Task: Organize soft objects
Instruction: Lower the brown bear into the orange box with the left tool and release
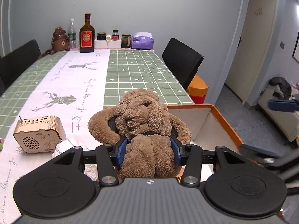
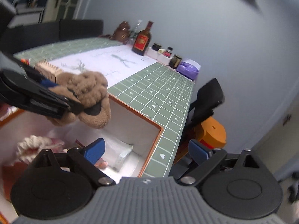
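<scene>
With left gripper clamping the plush toy and right gripper agape, we should lower it well inside the box before release.

Plush toy: sat between the pads of the left tool, above the near worktop edge and the box's left wall.
Box: stood at the worktop's near right corner, with soft items and a packet inside.
Right tool: hung over the box's right corner, nothing between its fingers.
Wooden radio: stood on the worktop left of the toy.
Bottles and jars: lined the far edge by the wall.
Chair: stood right of the worktop.
</scene>
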